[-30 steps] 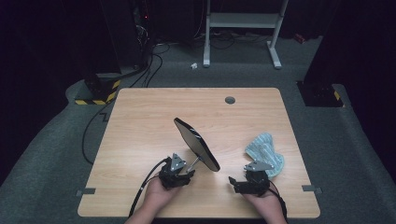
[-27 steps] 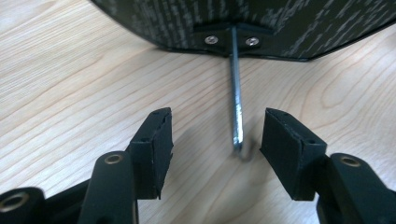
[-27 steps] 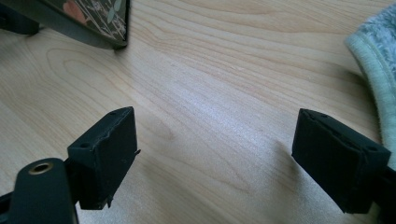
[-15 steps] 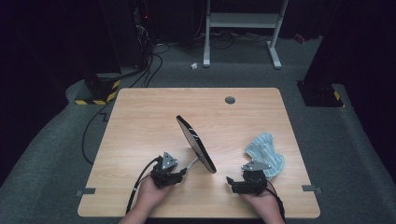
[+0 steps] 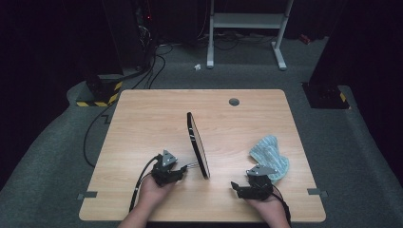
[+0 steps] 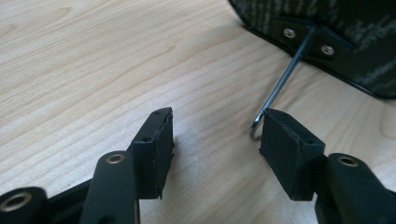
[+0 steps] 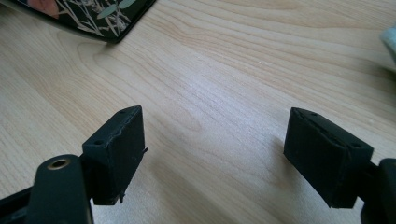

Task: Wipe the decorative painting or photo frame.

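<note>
1. Presently the framed panel [image 5: 197, 145] is standing on edge near the middle of the table [image 5: 142, 123], leaning back on its wire leg [image 6: 285, 79] (the leg is screwed to the dark backing).
2. The left gripper [image 5: 183, 167] is hovering low behind the panel. Its jaws are standing apart and clamping nothing; in the left gripper view the foot of the wire leg is lying just beside the tip of one pad, outside any grip.
3. The right gripper [image 5: 236, 186] is resting near the front edge, between the panel and the blue cloth [image 5: 270, 154]. Its jaws have just been closing a little, with nothing between them, and are showing a wide gap over bare wood.
4. Judgement: the propping of the panel is looking done or nearly so, since it is holding itself up unaided.
5. Judgement: the cloth is lying crumpled and untouched, so any wiping of the patterned face [image 7: 93, 14] is remaining to be started.
</note>
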Demonstrator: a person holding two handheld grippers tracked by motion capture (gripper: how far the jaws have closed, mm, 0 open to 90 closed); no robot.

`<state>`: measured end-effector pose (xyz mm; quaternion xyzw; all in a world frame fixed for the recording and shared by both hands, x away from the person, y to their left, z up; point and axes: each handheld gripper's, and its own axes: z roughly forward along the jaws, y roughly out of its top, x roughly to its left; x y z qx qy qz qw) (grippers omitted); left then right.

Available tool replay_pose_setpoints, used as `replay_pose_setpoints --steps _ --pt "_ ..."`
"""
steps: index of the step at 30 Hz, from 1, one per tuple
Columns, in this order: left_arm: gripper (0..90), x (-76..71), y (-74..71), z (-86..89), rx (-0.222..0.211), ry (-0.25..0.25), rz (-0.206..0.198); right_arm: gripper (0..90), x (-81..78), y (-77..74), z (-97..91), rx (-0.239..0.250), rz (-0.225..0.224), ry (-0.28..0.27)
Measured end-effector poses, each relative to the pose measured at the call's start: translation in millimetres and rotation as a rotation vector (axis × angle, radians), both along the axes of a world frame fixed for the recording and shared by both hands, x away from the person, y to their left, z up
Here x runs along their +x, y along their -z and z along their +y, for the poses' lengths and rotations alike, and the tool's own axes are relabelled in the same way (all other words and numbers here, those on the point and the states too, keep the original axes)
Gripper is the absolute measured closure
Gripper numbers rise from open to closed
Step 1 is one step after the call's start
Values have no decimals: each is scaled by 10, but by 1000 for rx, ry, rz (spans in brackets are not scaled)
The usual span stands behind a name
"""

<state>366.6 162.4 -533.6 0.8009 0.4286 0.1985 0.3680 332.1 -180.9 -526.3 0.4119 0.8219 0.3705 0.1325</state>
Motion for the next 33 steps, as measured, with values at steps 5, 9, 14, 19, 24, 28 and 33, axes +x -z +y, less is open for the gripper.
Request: replay_pose_setpoints --steps 5,9,14,19,24,28,33 --pt "444 84 0 -6 1 -21 -1 204 -38 -9 -72 10 -12 20" --pt "445 111 0 -8 -2 -28 2 204 -45 -5 -100 11 -12 31" --pt "445 175 -2 -5 -4 -40 4 207 -64 -5 -82 -5 -21 25" --pt "445 225 0 -19 -5 -60 3 206 -61 -2 -40 -8 -19 16" --pt "460 183 0 3 -8 -51 2 206 -48 -16 -16 -9 -27 7" --pt "451 2 -27 23 26 -21 -28 207 -21 -41 13 -8 -33 -10" --pt "455 -259 -119 28 12 1 -47 206 35 -69 61 -20 -45 -12"
